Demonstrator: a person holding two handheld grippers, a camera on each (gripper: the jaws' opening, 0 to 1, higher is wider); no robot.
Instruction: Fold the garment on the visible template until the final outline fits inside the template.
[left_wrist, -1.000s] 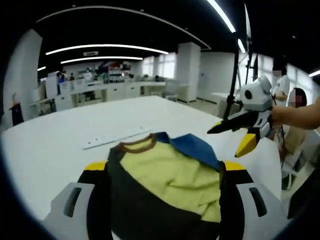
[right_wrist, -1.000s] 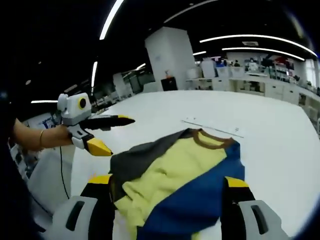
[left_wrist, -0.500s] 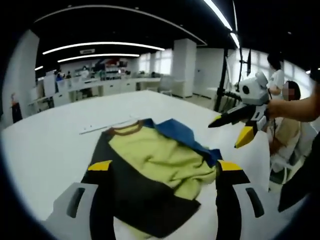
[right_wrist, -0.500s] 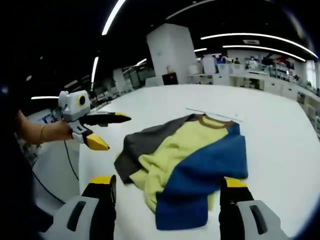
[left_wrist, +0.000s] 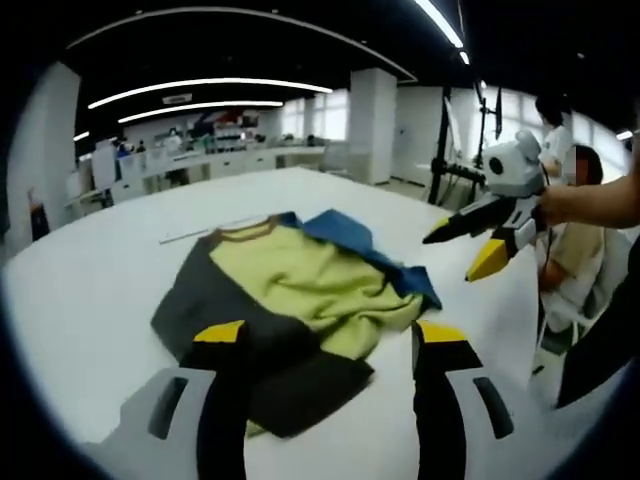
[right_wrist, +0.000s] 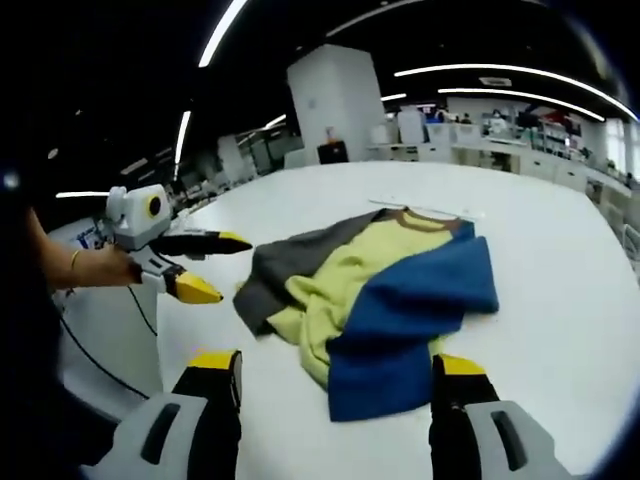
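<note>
Both grippers, left gripper (left_wrist: 330, 345) and right gripper (right_wrist: 335, 375), have fingers spread and empty, the rumpled sweater (right_wrist: 385, 295) lying on the tabletop (right_wrist: 560, 300) just beyond them.

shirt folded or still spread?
Partly folded, untidy: the shirt has its blue side flopped over the yellow front, rumpled.

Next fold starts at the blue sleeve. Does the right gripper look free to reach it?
Probably yes: the right gripper is open, the blue sleeve lies on top just ahead, nothing between.
</note>
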